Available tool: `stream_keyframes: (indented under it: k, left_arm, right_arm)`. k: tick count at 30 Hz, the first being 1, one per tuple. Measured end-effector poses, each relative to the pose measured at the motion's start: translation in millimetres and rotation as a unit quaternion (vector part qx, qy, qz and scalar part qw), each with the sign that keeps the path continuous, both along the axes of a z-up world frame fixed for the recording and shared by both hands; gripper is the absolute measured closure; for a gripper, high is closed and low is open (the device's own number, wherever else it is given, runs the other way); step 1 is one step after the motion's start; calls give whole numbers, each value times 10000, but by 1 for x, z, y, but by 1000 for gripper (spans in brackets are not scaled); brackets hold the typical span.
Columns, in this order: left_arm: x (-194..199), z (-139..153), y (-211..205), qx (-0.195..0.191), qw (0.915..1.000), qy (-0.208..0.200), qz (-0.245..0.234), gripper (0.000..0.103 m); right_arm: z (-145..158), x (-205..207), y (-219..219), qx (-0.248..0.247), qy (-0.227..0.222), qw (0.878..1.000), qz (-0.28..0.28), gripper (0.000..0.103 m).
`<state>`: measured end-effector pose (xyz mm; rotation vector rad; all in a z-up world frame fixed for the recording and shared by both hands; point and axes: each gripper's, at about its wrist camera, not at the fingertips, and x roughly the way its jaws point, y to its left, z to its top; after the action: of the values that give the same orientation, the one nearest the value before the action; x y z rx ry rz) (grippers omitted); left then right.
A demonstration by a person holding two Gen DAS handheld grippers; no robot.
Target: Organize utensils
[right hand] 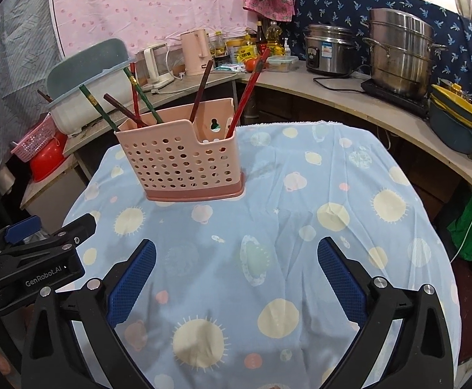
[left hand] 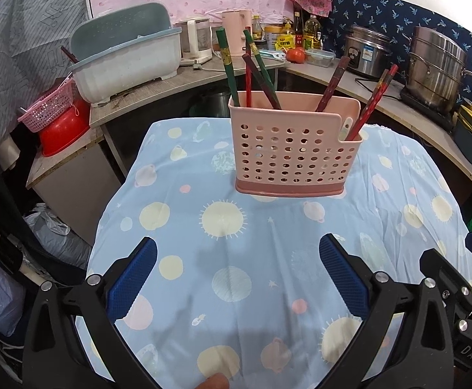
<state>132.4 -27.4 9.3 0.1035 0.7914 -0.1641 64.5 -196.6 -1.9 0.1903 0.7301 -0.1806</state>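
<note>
Blue cloth point(left hand: 236, 291) with pale suns and planets covers the table right under you. Your left gripper point(left hand: 238, 275) hovers over it with both blue pads spread wide and nothing between them; your right gripper point(right hand: 236, 275) hangs beside it, just as wide and just as empty. Past the pads, near the middle of the cloth, your pink holder point(left hand: 292, 152) stands upright on its darker base, well apart from both tools. Chopsticks point(left hand: 262, 81) lean in it: green and dark red ones in the large section, a red pair point(left hand: 370, 103) in the small end pocket. Beyond the table you have a curved counter point(right hand: 333, 97) with a dish tub point(left hand: 125, 55), a kettle point(right hand: 195, 52), bottles and steel pots point(right hand: 398, 52).
</note>
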Motion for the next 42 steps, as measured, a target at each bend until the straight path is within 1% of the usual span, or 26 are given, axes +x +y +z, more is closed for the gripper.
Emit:
stream_keyframes:
  k: [3,8,11,14,17,42]
  left_arm:
    - [-1,-1,-1,-6,10000,23,-5,7]
    - [-2,-1,-3,4,10000,24,-28,7]
    - [-2,-3,-4,24,10000,34,-45,7]
    - [-2,-3,-5,32,10000,53,-32,7]
    - [-2,-3,-5,37,10000,41,-38,7]
    - [-14,1,-8,24,9999,-122,-42,7]
  right_arm:
    - [0,-1,0,-60,14,10000,-35,7]
    - [-3,0,-5,100,54,9999,-47,7]
    - [-2,-2,-4,-12,-13,10000,-70,7]
    - [-3,0,-4,-132,96,9998,-92,7]
    - [-5,-1,-4,-70,111,9999,-80,7]
    - [-7,-2,4,-132,142,9998,-41,7]
